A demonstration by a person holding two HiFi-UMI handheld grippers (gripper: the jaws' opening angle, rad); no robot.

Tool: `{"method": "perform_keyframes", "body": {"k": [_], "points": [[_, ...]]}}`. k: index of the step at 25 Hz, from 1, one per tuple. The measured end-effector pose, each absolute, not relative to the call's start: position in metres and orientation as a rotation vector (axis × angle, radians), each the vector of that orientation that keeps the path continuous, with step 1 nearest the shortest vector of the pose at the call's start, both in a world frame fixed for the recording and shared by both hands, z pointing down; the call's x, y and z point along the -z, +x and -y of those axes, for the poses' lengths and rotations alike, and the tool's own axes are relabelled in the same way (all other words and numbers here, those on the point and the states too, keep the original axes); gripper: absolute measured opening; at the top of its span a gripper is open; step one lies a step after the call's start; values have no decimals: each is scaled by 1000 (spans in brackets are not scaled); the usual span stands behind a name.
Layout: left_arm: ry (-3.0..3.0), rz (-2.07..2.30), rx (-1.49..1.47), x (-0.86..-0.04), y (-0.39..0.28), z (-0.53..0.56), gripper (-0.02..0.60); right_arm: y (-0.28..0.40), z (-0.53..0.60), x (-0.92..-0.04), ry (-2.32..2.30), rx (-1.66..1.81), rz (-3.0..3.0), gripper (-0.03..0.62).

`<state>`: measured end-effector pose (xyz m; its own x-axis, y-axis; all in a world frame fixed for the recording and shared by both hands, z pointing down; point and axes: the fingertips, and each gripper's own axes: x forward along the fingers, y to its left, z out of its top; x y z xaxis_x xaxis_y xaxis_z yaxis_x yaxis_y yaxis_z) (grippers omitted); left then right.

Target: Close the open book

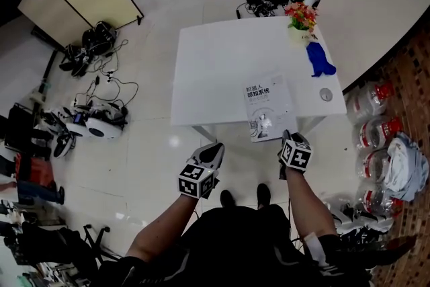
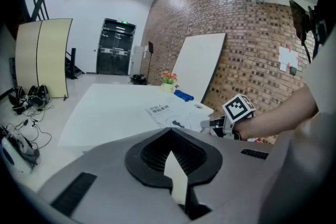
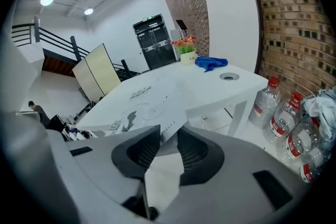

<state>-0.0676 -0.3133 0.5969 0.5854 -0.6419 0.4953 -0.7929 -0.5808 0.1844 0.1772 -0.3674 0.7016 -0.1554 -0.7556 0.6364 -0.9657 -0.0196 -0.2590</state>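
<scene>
The book (image 1: pixel 267 107) lies closed, its white cover with a grey title facing up, on the white table (image 1: pixel 215 64) near the front right edge, with its near end hanging over that edge. My right gripper (image 1: pixel 285 138) is at the book's near right corner; in the right gripper view (image 3: pixel 168 136) its jaws stand slightly apart, with the book's corner (image 3: pixel 157 123) just ahead in the gap and not pressed. My left gripper (image 1: pixel 212 154) hovers in front of the table, left of the book and apart from it. Its jaws (image 2: pixel 170 134) are shut and hold nothing.
A flower pot (image 1: pixel 300 17), a blue cloth (image 1: pixel 320 60) and a small round disc (image 1: pixel 326 94) sit along the table's right side. Water bottles (image 1: pixel 376 138) stand on the floor to the right. Cables and gear (image 1: pixel 94 111) lie on the floor to the left.
</scene>
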Motion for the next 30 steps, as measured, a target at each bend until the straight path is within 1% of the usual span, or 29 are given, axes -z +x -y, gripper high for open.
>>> {"method": "perform_keyframes", "body": {"k": [6, 12, 17, 21, 24, 25, 26, 27, 30], "points": [[2444, 1142, -535, -596, -69, 314, -3, 184, 365, -716, 1750, -1019, 1916, 129], [2487, 1160, -468, -575, -75, 324, -3, 193, 352, -682, 1780, -896, 1939, 130], [2544, 1187, -368, -548, -80, 333, -3, 196, 358, -614, 1853, -729, 2037, 130], [2564, 1215, -349, -527, -82, 338, -3, 177, 368, -532, 1883, -576, 2260, 129], [2613, 1225, -319, -502, -77, 342, -3, 159, 369, -480, 1819, -466, 2416, 127], [2630, 1233, -287, -491, -76, 343, -3, 154, 368, -466, 1788, -439, 2456, 117], [2644, 1245, -252, -480, -75, 344, -3, 150, 367, -454, 1764, -412, 2489, 47], [2656, 1257, -218, -470, -75, 344, -3, 148, 366, -444, 1747, -387, 2513, 11], [2669, 1291, -147, -449, -74, 344, -3, 143, 363, -425, 1696, -353, 2570, 9]]}}
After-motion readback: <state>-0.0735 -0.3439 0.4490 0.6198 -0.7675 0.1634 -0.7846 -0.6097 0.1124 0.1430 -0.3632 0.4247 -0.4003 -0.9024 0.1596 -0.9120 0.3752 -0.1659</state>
